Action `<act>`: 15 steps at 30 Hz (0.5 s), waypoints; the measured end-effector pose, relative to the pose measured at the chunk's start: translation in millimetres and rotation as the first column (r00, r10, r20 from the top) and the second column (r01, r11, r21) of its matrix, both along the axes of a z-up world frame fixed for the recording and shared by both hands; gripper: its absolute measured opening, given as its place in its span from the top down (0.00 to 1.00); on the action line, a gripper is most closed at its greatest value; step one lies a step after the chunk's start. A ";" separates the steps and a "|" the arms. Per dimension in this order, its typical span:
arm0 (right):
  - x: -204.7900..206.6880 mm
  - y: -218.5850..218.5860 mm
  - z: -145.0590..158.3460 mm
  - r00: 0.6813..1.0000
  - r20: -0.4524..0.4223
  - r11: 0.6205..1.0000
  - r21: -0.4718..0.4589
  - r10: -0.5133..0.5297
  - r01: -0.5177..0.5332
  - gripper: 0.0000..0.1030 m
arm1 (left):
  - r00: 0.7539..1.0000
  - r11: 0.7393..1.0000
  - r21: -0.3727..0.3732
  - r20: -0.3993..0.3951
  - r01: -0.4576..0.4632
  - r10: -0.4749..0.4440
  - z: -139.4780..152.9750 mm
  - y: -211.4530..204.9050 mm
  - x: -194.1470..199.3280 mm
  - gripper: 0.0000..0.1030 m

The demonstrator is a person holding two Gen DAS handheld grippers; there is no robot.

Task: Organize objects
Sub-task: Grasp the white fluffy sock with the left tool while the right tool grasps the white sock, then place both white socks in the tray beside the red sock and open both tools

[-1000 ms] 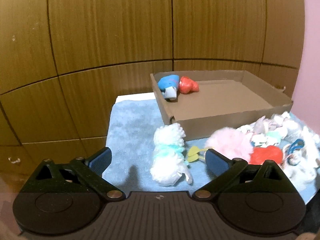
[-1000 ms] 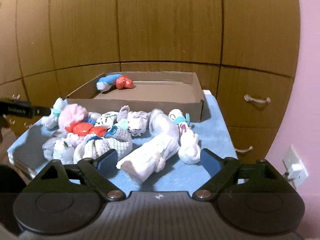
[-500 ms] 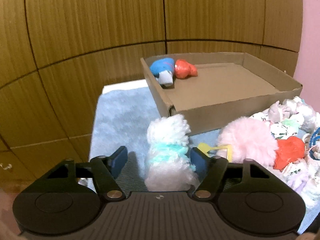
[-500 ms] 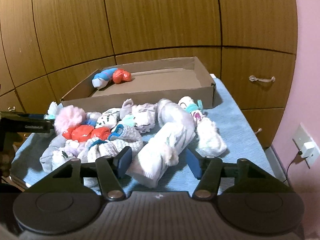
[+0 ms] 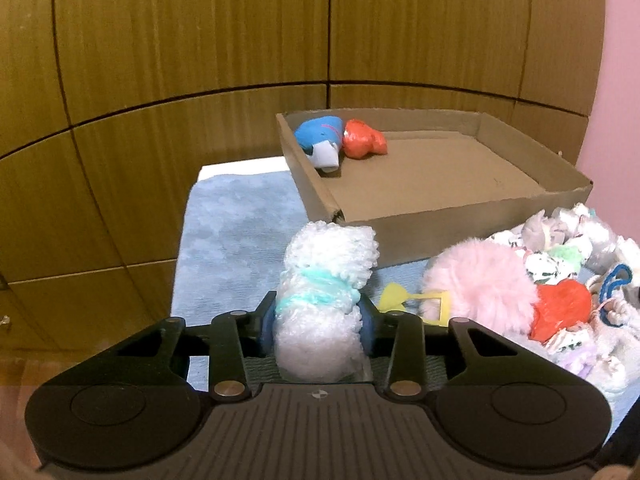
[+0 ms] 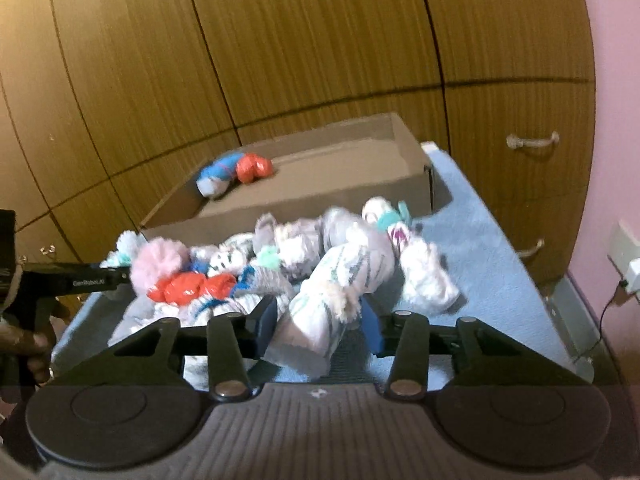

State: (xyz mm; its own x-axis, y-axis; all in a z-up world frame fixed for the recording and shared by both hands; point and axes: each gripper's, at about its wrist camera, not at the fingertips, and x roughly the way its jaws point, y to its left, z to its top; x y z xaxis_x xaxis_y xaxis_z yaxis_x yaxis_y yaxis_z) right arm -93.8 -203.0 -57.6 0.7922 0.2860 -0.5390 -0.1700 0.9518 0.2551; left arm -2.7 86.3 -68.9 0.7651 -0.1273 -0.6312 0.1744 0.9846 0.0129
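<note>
White fluffy yarn fills my left view: the left gripper (image 5: pixel 318 322) is closing both blue pads on the white fluffy sock bundle (image 5: pixel 324 300), which is banded in teal. I am holding this gripper low and level over the blue towel (image 5: pixel 236 236), aiming it at the cardboard tray (image 5: pixel 400 236). The bundle is sitting just in front of the tray's near left corner, its top overlapping the tray's front wall in my view.

I am holding the right gripper (image 6: pixel 318 320) low too, rolled somewhat sideways, so the scene is tilting. Its jaws are narrowed around the striped white sock roll (image 6: pixel 340 292). The left pad is pressing the roll; I cannot tell whether the right pad is touching it, since the frame is blurred. The roll is lying in front of the tray, at the near edge of the sock pile (image 6: pixel 280 256).

Inside the tray, a blue sock bundle (image 5: pixel 320 138) and an orange sock bundle (image 5: pixel 364 140) are touching each other in the far left corner.

In front of the tray, to the right of the white fluffy bundle, a pink fluffy bundle (image 5: pixel 480 284) is resting with a yellow tag (image 5: pixel 412 300) beside it and another orange bundle (image 5: pixel 560 308) against its right side. The remaining pile is crowding the towel between the tray and the right gripper. Wooden cabinet panels (image 5: pixel 192 40) are standing behind the tray.
</note>
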 end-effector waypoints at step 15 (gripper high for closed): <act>2.6 -4.8 34.3 0.987 0.133 0.985 -0.159 0.087 -0.065 0.63 | 0.999 0.999 -0.037 0.041 -0.006 0.007 52.2 -10.9 -4.0 0.55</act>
